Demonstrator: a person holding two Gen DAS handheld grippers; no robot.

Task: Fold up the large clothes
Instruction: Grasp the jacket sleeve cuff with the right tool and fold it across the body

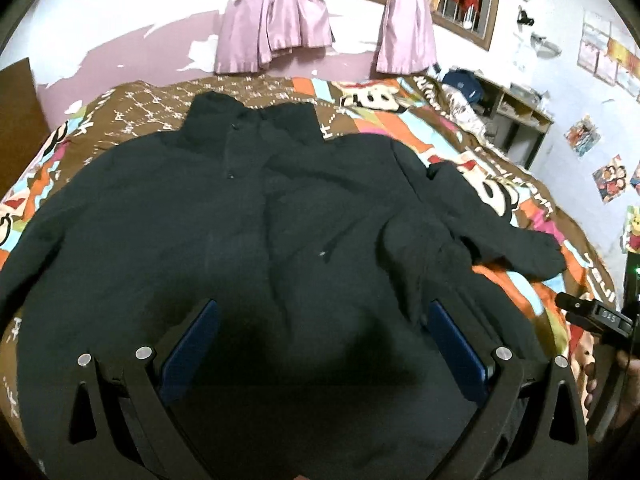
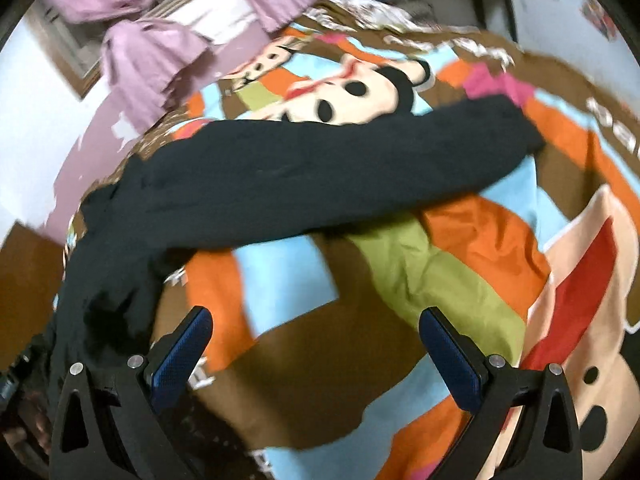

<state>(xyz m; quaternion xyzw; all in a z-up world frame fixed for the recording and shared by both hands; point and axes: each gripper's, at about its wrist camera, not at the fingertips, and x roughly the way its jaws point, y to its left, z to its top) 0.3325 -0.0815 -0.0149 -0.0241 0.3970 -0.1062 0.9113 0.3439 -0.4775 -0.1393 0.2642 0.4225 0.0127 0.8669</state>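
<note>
Your left gripper [image 1: 322,320] hangs over the lower front of the black jacket [image 1: 240,216], its blue-padded fingers [image 1: 192,344] spread wide with nothing between them but dark cloth below; whether the tips touch the fabric you cannot tell from this view. The jacket lies face up and mostly flat on the bed, over a cartoon-print bedspread [image 1: 400,120] of brown, orange, blue and green patches, its collar toward the far wall where pink curtains [image 1: 276,20] hang under a barred window. One sleeve [image 1: 500,220] runs out over the bedspread toward the right side of the left wrist view, rumpled where it meets the body. Your right gripper [image 2: 316,328] is also wide apart and holds nothing; it hovers above bare bedspread [image 2: 420,272], just beside the jacket's bunched side edge [image 2: 108,288], which sits next to its left finger. In that right wrist view the sleeve [image 2: 320,168] stretches across the frame ahead of the gripper, cuff end toward the right, lying flat on the print. The right wrist view is tilted and blurred. A small shelf unit [image 1: 516,112] stands against the wall beyond the bed.
</note>
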